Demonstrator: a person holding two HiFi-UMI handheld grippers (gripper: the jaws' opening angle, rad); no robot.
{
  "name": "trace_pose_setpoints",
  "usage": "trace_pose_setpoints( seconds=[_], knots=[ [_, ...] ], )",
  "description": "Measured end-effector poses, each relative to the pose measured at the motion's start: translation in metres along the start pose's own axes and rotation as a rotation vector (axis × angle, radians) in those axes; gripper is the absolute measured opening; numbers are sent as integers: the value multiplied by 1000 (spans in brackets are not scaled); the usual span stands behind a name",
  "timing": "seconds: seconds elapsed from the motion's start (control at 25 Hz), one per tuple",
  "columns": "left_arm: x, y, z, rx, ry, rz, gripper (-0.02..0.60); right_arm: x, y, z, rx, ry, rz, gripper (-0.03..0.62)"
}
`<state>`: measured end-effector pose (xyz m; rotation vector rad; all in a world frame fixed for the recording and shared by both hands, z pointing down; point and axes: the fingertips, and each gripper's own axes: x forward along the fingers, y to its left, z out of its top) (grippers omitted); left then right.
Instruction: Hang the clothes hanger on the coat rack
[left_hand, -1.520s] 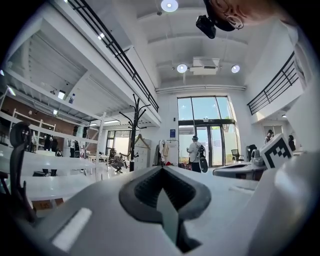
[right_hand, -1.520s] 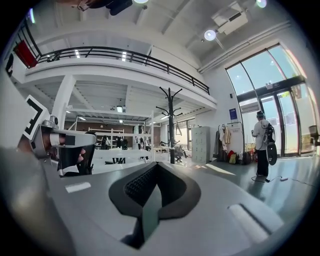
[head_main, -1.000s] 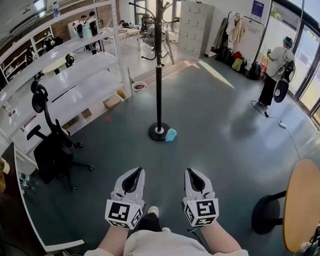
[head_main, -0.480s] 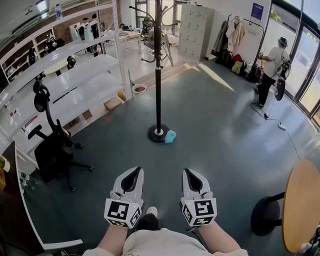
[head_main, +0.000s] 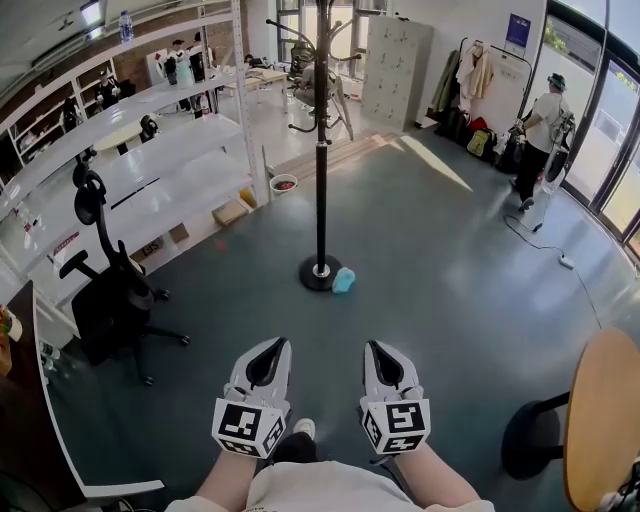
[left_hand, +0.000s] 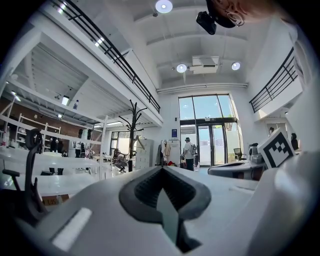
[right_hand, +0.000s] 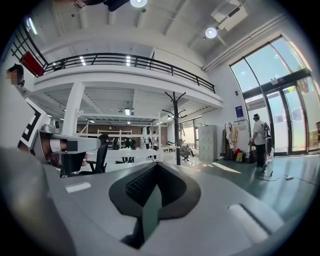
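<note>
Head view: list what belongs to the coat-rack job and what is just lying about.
For the job: coat rack; left gripper and right gripper, both shut and empty. No hanger that I can make out.

Lying about: office chair, shelves, round table, bowl on the floor, small blue thing by the rack's base.

We see open floor (head_main: 420, 300) on the near side of the coat rack (head_main: 320, 180). Blue object (head_main: 343, 280) just right of its base. Office chair (head_main: 112, 300) and shelving (head_main: 140, 170) block its left; round table (head_main: 606, 410) well right.
</note>
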<state>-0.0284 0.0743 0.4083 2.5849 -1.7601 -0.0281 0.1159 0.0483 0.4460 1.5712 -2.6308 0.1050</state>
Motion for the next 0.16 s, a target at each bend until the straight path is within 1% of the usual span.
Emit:
trace_pose_setpoints(
  seconds=[0.16],
  knots=[
    [-1,2,1,-1,-2,3,0,2,3,3,3,-6,-2,25]
  ],
)
